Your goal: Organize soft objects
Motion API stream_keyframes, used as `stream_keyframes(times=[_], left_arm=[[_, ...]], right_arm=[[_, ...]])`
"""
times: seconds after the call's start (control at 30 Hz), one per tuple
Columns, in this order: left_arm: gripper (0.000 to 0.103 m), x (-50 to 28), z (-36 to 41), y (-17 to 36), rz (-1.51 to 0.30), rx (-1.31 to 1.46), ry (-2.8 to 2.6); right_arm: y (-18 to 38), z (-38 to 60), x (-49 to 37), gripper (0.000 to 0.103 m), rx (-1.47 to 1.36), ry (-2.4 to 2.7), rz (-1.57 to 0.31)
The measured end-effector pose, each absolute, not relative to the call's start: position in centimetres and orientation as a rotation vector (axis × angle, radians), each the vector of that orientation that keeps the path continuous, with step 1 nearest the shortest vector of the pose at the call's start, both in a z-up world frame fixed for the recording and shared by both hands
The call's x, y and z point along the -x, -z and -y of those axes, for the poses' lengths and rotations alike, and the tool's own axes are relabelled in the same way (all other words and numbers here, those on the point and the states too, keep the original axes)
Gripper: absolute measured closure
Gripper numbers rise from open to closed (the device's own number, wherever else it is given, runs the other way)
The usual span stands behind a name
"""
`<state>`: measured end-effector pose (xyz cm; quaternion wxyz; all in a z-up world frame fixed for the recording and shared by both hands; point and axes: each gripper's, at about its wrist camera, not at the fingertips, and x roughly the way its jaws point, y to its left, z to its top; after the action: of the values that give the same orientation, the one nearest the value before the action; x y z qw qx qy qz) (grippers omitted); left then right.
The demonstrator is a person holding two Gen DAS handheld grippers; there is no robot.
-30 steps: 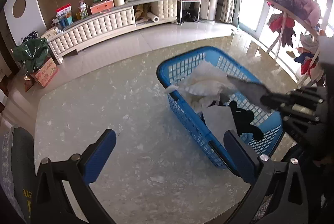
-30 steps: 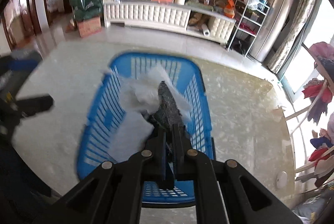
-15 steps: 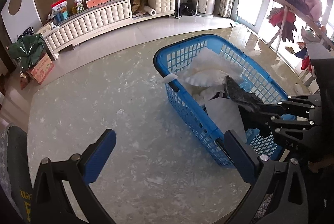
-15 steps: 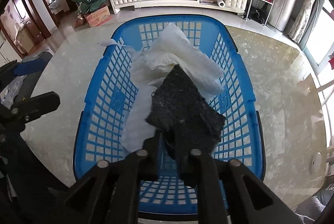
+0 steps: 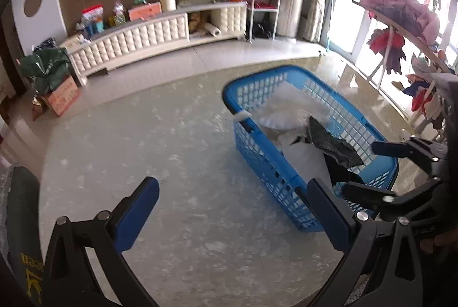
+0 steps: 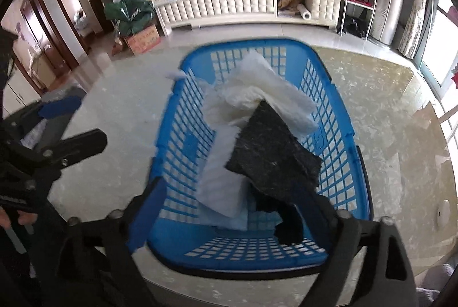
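Note:
A blue plastic laundry basket (image 6: pixel 183 146) stands on the marble table and holds white fluffy cloths (image 6: pixel 266 89) and a white sheet (image 6: pixel 220 186). A dark grey felt cloth (image 6: pixel 274 152) lies on top of them, free of the fingers. My right gripper (image 6: pixel 229 209) is open over the basket's near end. The basket (image 5: pixel 257 161) and dark cloth (image 5: pixel 332 146) also show in the left wrist view, with my right gripper (image 5: pixel 363 166) beside them. My left gripper (image 5: pixel 229 209) is open and empty above the table, left of the basket.
The marble tabletop (image 5: pixel 143 141) spreads left of the basket. A white sideboard (image 5: pixel 137 40) with clutter lines the far wall. A drying rack with clothes (image 5: pixel 400 17) stands at the right by the windows. A green bag on a box (image 6: pixel 134 20) sits on the floor.
My right gripper has opened and let go of the dark grey cloth, which now lies in the basket. The left gripper has stayed open.

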<state>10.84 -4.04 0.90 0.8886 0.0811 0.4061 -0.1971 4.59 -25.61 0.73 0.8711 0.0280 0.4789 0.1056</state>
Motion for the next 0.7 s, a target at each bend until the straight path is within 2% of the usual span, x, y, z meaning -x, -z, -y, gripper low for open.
stream_keyframes(times=[0.13, 0.53, 0.7], left_arm=[[0.0, -8.8, 2.5, -3.0, -0.745, -0.146, 0.38], [0.0, -1.7, -1.1, -9.8, -0.483, -0.131, 0.239], [0.0, 0.4, -2.2, -11.2, -0.456, -0.084, 0.224]], right_arm=[[-3.0, 25.4, -3.2, 0.0, -0.083, -0.228, -0.9], [-10.9, 21.3, 1.0, 0.0, -0.034, -0.227, -0.557], [-12.7, 19.8, 2.7, 0.0, -0.026, -0.262, -0.47]])
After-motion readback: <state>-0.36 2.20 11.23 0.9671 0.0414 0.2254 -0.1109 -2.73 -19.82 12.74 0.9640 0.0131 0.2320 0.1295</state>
